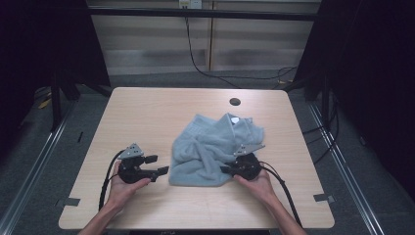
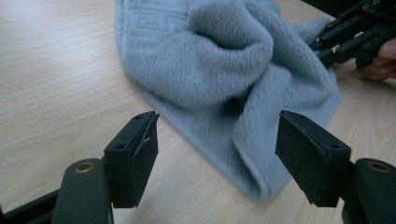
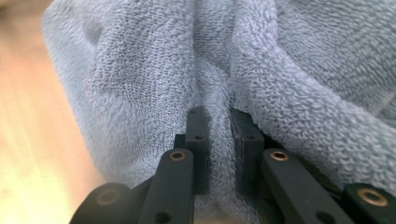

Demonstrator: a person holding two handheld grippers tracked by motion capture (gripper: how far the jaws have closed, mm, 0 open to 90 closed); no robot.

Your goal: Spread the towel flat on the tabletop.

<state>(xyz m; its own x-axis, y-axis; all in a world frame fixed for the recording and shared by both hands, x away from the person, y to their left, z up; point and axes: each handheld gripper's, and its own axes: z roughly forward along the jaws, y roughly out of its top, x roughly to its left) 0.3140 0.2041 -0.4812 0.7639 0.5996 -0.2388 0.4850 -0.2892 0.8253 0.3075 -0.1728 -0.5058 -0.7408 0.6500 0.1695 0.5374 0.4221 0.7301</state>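
Observation:
A crumpled grey towel (image 1: 210, 147) lies on the wooden table (image 1: 147, 112), right of centre. My right gripper (image 1: 224, 169) sits at the towel's near right edge, and in the right gripper view (image 3: 219, 126) its jaws pinch a fold of the towel (image 3: 140, 70) between them. My left gripper (image 1: 159, 164) rests on the table just left of the towel, jaws wide apart. In the left gripper view (image 2: 217, 140) the near corner of the towel (image 2: 210, 70) lies ahead between the open jaws, untouched. The right gripper (image 2: 327, 44) shows at the top right there.
A round cable hole (image 1: 235, 102) sits near the table's far edge. Bare wood lies left of the towel and along the near edge. Black cables (image 1: 195, 58) run across the floor behind the table, and dark frames stand at both sides.

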